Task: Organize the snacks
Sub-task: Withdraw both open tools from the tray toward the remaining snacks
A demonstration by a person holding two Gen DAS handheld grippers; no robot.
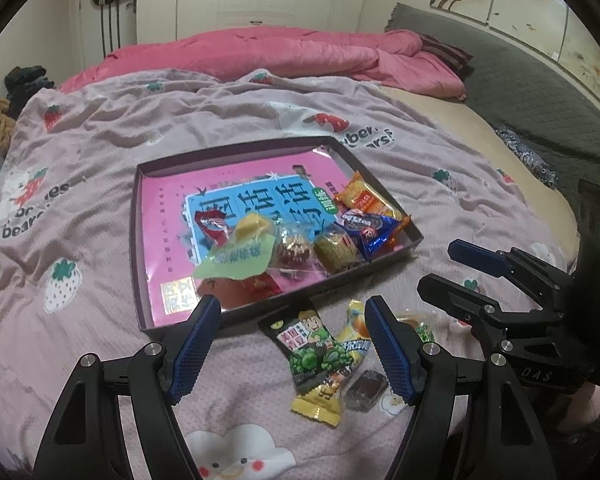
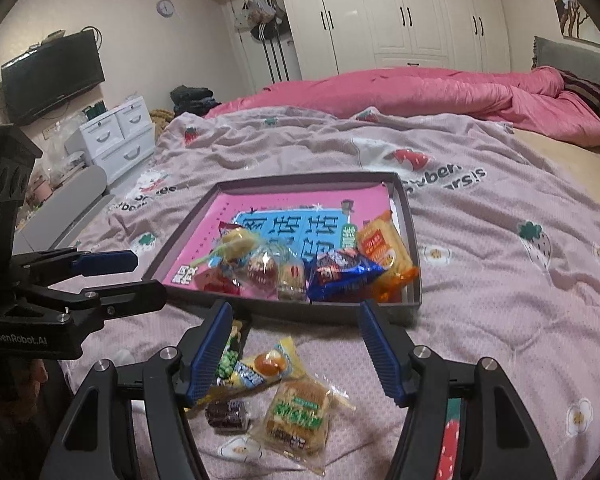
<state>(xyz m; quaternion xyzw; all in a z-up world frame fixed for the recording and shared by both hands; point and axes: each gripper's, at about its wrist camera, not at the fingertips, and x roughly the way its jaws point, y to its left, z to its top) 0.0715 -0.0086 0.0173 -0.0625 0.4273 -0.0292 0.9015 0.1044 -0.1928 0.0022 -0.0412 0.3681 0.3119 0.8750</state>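
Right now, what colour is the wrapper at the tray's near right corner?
Blue wrapper beside the orange one; clearest in the right wrist view.

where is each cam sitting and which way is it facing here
Left wrist: sits on the left gripper, looking down over the bed at the tray and loose snacks; the right gripper shows at right.
Right wrist: sits on the right gripper, facing the same tray; the left gripper shows at left.
Shared: tray, loose snacks, pink quilt, wardrobe.
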